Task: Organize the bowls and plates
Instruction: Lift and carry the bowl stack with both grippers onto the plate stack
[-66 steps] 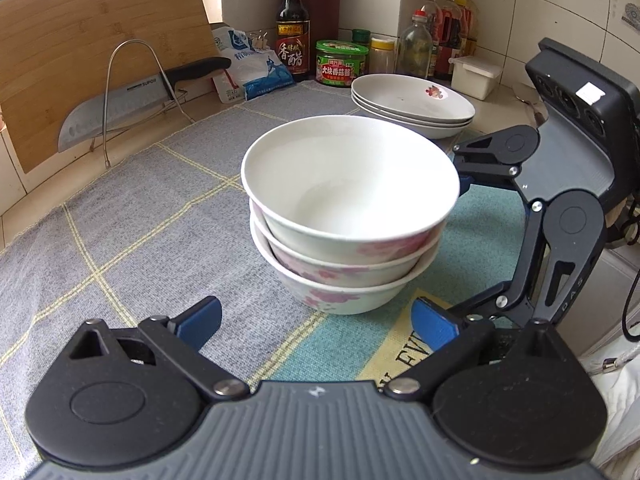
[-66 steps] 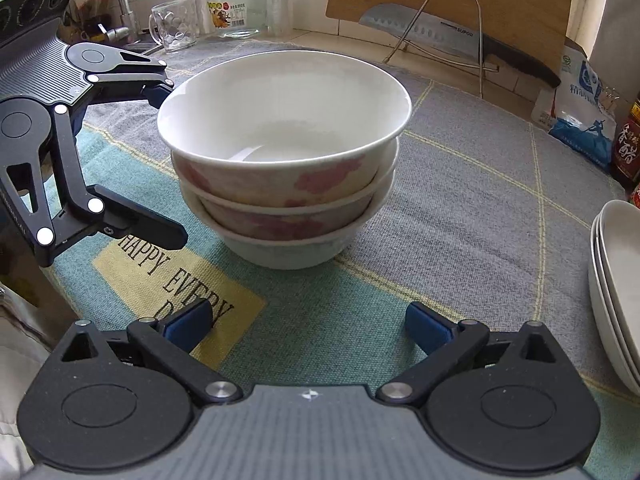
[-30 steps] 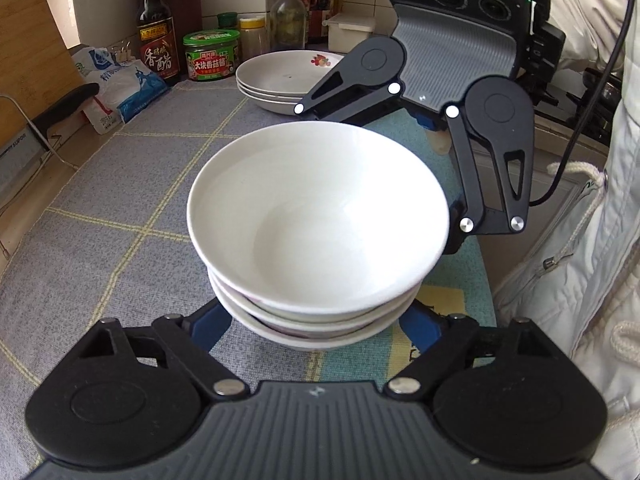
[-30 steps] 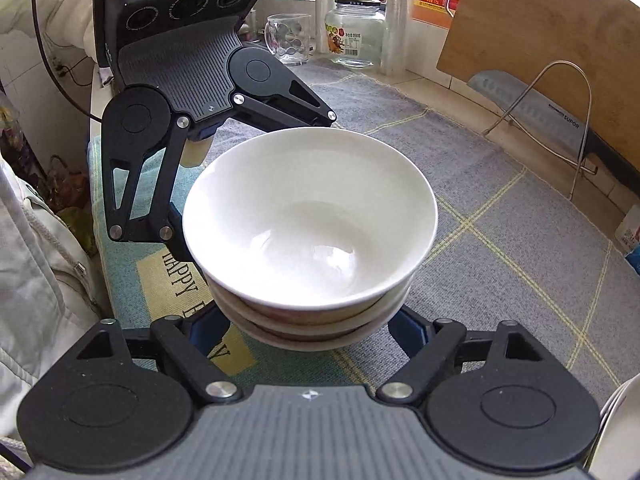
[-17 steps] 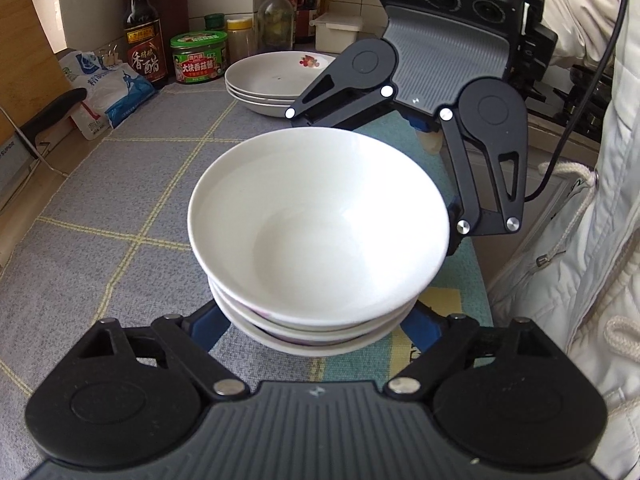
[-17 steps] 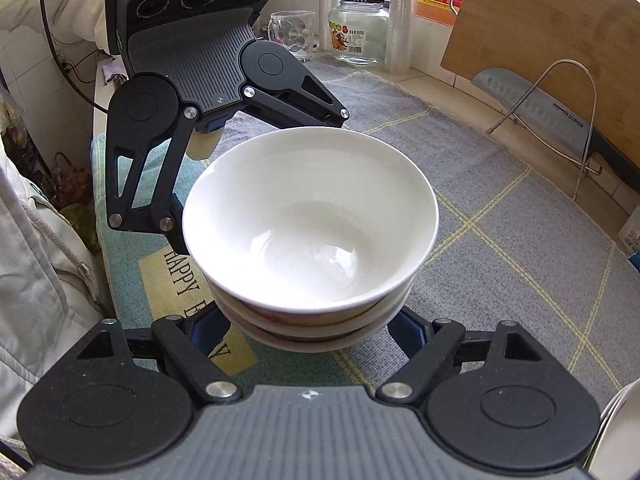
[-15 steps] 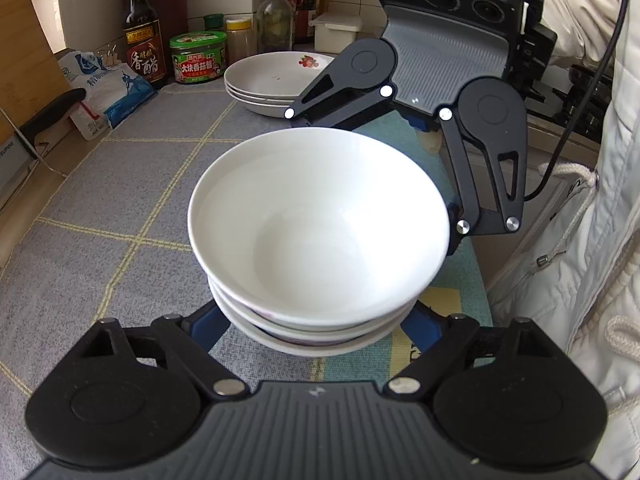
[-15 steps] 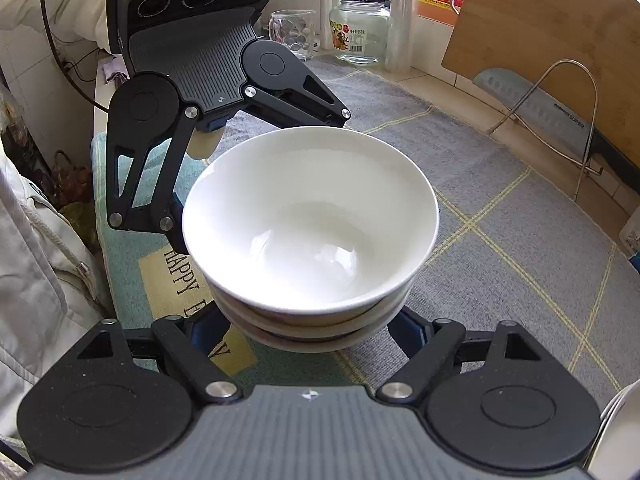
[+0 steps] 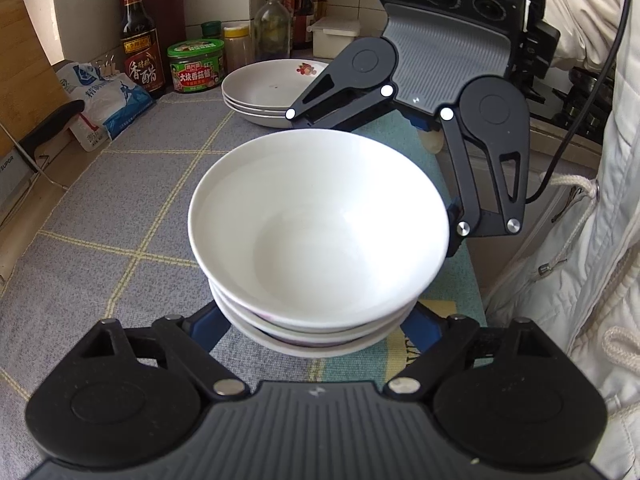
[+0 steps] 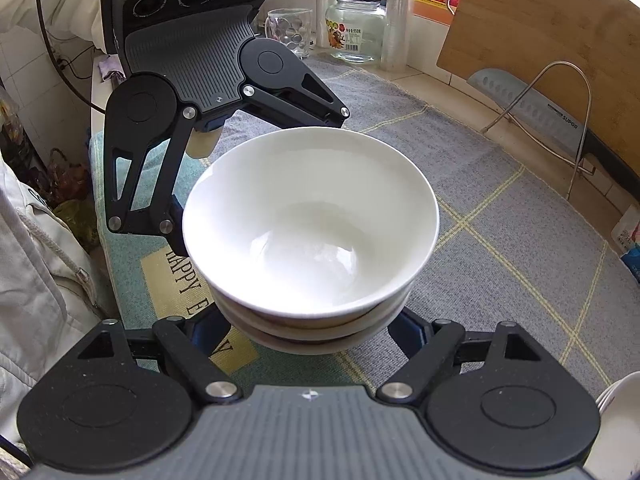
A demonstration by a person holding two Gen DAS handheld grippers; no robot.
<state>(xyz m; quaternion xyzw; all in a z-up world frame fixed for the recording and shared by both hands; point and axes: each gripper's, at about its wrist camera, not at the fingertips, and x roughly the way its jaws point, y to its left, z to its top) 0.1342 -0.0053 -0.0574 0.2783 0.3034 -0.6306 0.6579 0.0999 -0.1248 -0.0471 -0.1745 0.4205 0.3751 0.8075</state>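
Note:
A stack of three white bowls (image 9: 320, 232) with pink flowers stands in the middle of the grey checked mat (image 9: 120, 220). My left gripper (image 9: 310, 320) reaches under the rims, its blue pads (image 9: 204, 326) set against both sides of the bottom bowl. From the opposite side my right gripper (image 10: 306, 328) holds the same stack (image 10: 312, 232) in the same way. Most of the pad contact is hidden beneath the bowls. I cannot tell whether the stack rests on the mat. A stack of white plates (image 9: 272, 88) lies behind.
Bottles, a green jar (image 9: 196, 66) and a salt bag (image 9: 104, 96) line the back wall. A knife on a wire rack (image 10: 532, 108) leans against a cutting board (image 10: 540, 20). A glass jar (image 10: 354, 24) and a mug (image 10: 288, 30) stand by the window. A person's white jacket (image 9: 592, 240) is past the counter edge.
Since the earliest frames both grippers have come in over the stack from opposite sides and narrowed onto the bottom bowl. Over the last second nothing visibly moved.

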